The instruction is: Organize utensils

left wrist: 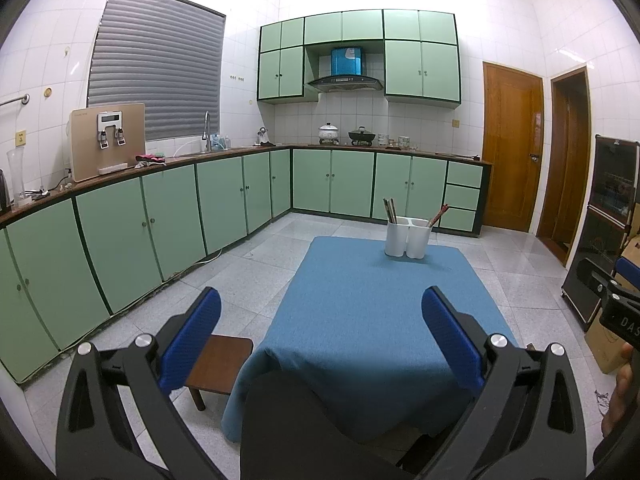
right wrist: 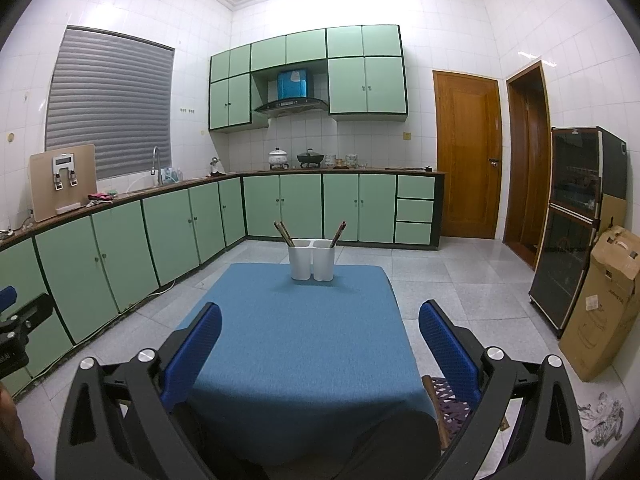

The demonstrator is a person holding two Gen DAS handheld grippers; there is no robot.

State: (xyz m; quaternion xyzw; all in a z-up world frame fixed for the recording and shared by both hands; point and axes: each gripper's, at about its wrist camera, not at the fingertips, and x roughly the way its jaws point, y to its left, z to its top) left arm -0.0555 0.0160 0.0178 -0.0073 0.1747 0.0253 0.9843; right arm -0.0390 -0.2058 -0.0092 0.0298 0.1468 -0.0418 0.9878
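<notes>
A white two-compartment utensil holder [left wrist: 408, 238] [right wrist: 312, 260] stands at the far end of a low table under a blue cloth [left wrist: 372, 320] [right wrist: 296, 344]. Brown chopsticks [left wrist: 390, 210] [right wrist: 284, 234] lean in its left compartment, and a reddish-brown pair [left wrist: 438, 214] [right wrist: 338, 234] leans in its right one. My left gripper [left wrist: 320, 320] hangs open over the near left part of the table, holding nothing. My right gripper [right wrist: 320, 328] is also open and empty, above the near end of the cloth. Both are well short of the holder.
Green cabinets [left wrist: 168, 216] [right wrist: 168, 228] run along the left and back walls. A small brown stool [left wrist: 220, 364] stands left of the table. A cardboard box [right wrist: 604, 304] and a dark cabinet [right wrist: 576, 220] stand on the right, near wooden doors [right wrist: 468, 156]. A dark trouser leg [left wrist: 300, 420] lies below.
</notes>
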